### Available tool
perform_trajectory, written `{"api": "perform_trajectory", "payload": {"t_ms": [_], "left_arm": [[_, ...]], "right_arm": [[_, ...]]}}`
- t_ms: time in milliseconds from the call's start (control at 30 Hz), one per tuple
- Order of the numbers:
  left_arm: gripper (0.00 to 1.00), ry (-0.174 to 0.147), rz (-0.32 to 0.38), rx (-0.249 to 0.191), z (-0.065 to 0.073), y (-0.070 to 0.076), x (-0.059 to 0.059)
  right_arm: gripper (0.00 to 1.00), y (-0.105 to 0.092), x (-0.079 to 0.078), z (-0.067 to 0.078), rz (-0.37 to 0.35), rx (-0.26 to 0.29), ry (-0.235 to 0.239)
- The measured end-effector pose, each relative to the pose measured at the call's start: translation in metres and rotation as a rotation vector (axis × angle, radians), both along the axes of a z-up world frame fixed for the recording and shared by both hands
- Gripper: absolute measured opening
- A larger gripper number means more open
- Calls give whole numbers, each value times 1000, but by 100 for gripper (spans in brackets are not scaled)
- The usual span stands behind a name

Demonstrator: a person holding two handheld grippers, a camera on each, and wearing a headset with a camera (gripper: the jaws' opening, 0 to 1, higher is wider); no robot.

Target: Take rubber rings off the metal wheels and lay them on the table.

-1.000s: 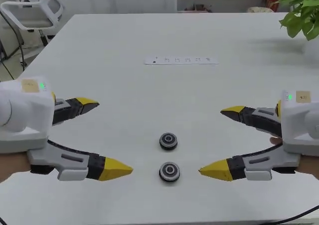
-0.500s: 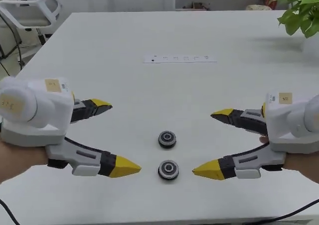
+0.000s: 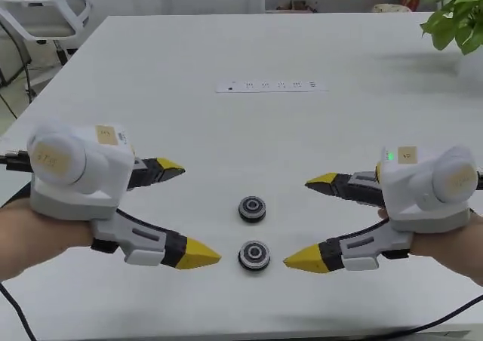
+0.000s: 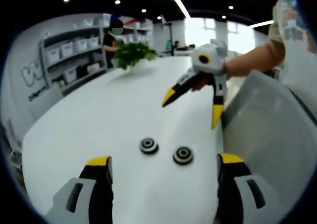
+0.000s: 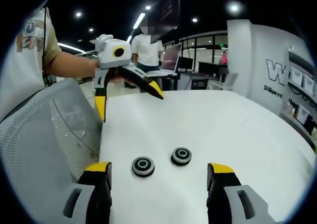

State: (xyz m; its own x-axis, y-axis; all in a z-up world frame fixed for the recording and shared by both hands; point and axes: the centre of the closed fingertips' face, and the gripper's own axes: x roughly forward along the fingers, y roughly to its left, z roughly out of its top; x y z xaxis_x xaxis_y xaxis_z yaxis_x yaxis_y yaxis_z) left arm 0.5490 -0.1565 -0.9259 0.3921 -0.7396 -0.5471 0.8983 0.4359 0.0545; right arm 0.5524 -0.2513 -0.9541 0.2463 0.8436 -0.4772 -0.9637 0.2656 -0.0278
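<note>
Resting toward the near edge of a pale, matte table (image 3: pixel 249 47) are two small metal wheels. They lie flat, one just beyond the other, not touching. The far wheel (image 3: pixel 252 209) and the near wheel (image 3: pixel 254 256) each show a silvery hub with concentric grooves, circled by a black rubber ring (image 3: pixel 243 257) seated on the rim.

The left gripper (image 3: pixel 200 213) hovers left of the wheels and the right gripper (image 3: pixel 296 221) hovers right of them. Both have their jaws spread wide and hold nothing, with their pointed tips aimed inward at the near wheel. Each jaw runs from grey plastic through black to a yellow tip.

The wheels look dense and rigid for their size, and would probably slide on the smooth tabletop if pushed from one side. The rings are likely soft, stretchy and grippy, sitting snug against the metal. One gripper would probably need to pin the metal body while the other pinches the ring's outer edge and peels it over the rim.

A flat white power strip (image 3: pixel 272 86) lies farther back, and green leaves (image 3: pixel 453 16) show at the far right.
</note>
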Motion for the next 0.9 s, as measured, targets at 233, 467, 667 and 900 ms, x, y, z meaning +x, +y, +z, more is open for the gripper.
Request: {"api": "perform_trajectory", "payload": {"t_ms": [233,467,667,900], "left_arm": [[84,15,-26,14,-9,-6,2],[79,44,-44,26,-19,-10,1],[75,59,-81,42,-27,-18,-3],[65,86,-113,43,-36,-28,-7]], "right_arm": [[72,4,0,-7,24,-17,6],[67,7,-1,-15,46,-32,9],[64,10,-3,-22,66,-43,17],[58,14,-6,-26,99,-59,14]]}}
